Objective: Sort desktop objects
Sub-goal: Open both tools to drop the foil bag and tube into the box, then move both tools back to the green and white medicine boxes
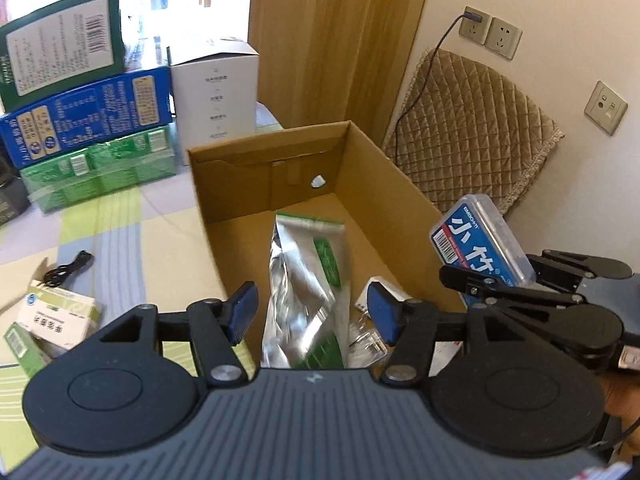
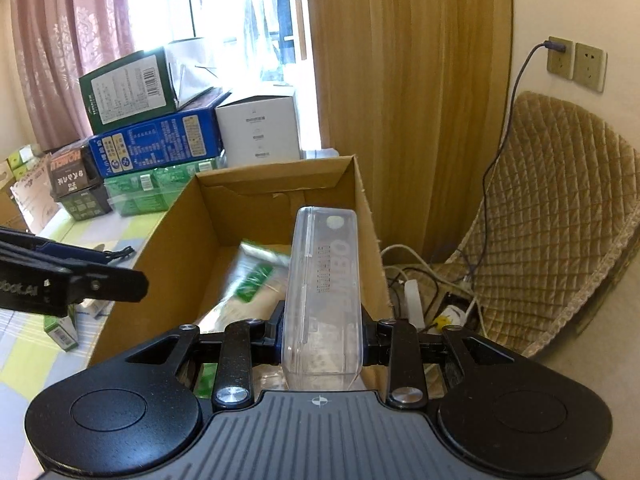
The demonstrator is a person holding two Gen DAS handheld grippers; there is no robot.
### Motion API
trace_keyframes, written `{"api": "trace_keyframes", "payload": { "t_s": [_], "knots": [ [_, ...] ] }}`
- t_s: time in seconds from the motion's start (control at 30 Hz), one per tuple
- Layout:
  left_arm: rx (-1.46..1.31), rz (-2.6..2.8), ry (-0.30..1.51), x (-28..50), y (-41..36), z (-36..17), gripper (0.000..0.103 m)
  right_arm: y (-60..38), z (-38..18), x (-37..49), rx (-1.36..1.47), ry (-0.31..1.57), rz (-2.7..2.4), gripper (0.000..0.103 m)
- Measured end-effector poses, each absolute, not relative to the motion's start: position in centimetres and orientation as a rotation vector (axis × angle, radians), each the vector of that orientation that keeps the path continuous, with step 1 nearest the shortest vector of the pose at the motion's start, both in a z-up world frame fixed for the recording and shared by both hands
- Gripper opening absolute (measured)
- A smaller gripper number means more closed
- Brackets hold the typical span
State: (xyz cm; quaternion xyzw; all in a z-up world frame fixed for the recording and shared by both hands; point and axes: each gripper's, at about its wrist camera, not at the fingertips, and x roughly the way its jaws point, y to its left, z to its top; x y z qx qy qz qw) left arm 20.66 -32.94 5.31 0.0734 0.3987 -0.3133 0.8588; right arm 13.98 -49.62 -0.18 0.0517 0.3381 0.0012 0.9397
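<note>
An open cardboard box (image 1: 400,184) stands on the table edge. A silver foil pouch with green print (image 1: 304,292) lies inside it, blurred. My left gripper (image 1: 311,314) hovers over the box's near end, open, its blue pads (image 1: 240,312) either side of the pouch and clear of it. At the right, my right gripper (image 1: 508,268) is shut on a clear plastic case with a blue label (image 1: 480,240). In the right wrist view the case (image 2: 324,280) stands upright between the closed fingers of the right gripper (image 2: 324,338), above the box (image 2: 168,248) and the pouch (image 2: 256,276). The left gripper (image 2: 112,268) reaches in from the left.
Stacked green and blue cartons (image 1: 80,100) and a white carton (image 1: 216,92) stand behind the box. Small medicine boxes (image 1: 56,316) and a black cable (image 1: 68,268) lie on the checked cloth. A quilted chair (image 2: 560,220) and floor cables (image 2: 416,300) are on the right.
</note>
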Motion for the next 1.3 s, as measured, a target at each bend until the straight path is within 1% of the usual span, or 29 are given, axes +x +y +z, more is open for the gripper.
{"api": "trace_keyframes", "payload": {
  "t_s": [0.1, 0.17, 0.2, 0.23, 0.27, 0.3, 0.37, 0.4, 0.5, 0.57, 0.63, 0.67, 0.77, 0.87, 0.9, 0.93, 1.03, 1.17, 1.23, 1.3],
  "knots": [
    [0.161, -0.646, 0.832, 20.3, -31.9, 5.5, 0.055, -49.2, -0.1, 14.3, 0.128, 0.688, 0.017, 0.029],
    [0.168, -0.635, 0.826, 20.1, -31.2, 5.7, 0.058, -49.0, 0.0, 14.6, 0.143, 0.677, 0.027, 0.029],
    [0.167, -0.631, 0.823, 20.0, -30.9, 5.7, 0.061, -48.9, 0.0, 14.8, 0.142, 0.676, 0.027, 0.033],
    [0.162, -0.624, 0.821, 20.0, -30.4, 5.8, 0.061, -48.9, 0.1, 14.9, 0.146, 0.676, 0.022, 0.050],
    [0.159, -0.620, 0.820, 19.9, -30.0, 5.9, 0.061, -48.9, 0.2, 14.9, 0.157, 0.673, 0.018, 0.058],
    [0.159, -0.616, 0.817, 19.7, -29.7, 6.0, 0.062, -49.0, 0.3, 14.7, 0.169, 0.664, 0.018, 0.062],
    [0.165, -0.612, 0.811, 19.5, -28.9, 6.1, 0.063, -48.8, 0.7, 14.2, 0.162, 0.655, 0.015, 0.062],
    [0.165, -0.609, 0.808, 19.3, -28.5, 6.2, 0.067, -48.7, 0.8, 13.8, 0.156, 0.652, 0.011, 0.062],
    [0.170, -0.595, 0.803, 18.7, -27.1, 6.3, 0.068, -48.5, 1.3, 12.7, 0.143, 0.656, 0.014, 0.062],
    [0.170, -0.585, 0.805, 18.3, -26.2, 6.3, 0.071, -48.3, 1.8, 11.6, 0.141, 0.651, 0.011, 0.062],
    [0.166, -0.571, 0.805, 17.7, -25.1, 6.2, 0.077, -48.0, 2.2, 10.7, 0.147, 0.649, 0.012, 0.065],
    [0.166, -0.563, 0.806, 17.5, -24.6, 6.2, 0.077, -47.7, 2.4, 10.2, 0.148, 0.648, 0.016, 0.066],
    [0.161, -0.539, 0.811, 16.5, -22.6, 6.1, 0.081, -46.4, 3.1, 8.6, 0.136, 0.639, 0.033, 0.072],
    [0.159, -0.511, 0.812, 15.4, -20.4, 6.1, 0.083, -44.6, 3.8, 7.2, 0.116, 0.628, 0.057, 0.081],
    [0.156, -0.500, 0.812, 15.1, -19.7, 6.2, 0.085, -43.8, 3.9, 6.9, 0.102, 0.626, 0.070, 0.086],
    [0.154, -0.490, 0.811, 14.7, -18.9, 6.2, 0.089, -43.0, 4.1, 6.7, 0.085, 0.624, 0.082, 0.089],
    [0.151, -0.452, 0.800, 13.6, -16.2, 6.4, 0.094, -40.7, 4.4, 5.9, 0.050, 0.618, 0.123, 0.094],
    [0.133, -0.392, 0.798, 12.3, -12.3, 6.3, 0.098, -37.6, 4.6, 5.2, 0.039, 0.614, 0.182, 0.098],
    [0.125, -0.353, 0.802, 11.7, -10.1, 6.0, 0.101, -36.1, 4.7, 5.0, 0.031, 0.610, 0.210, 0.100],
    [0.115, -0.319, 0.810, 11.3, -8.0, 5.6, 0.101, -34.6, 4.8, 4.9, 0.019, 0.604, 0.240, 0.101]
  ]
}}
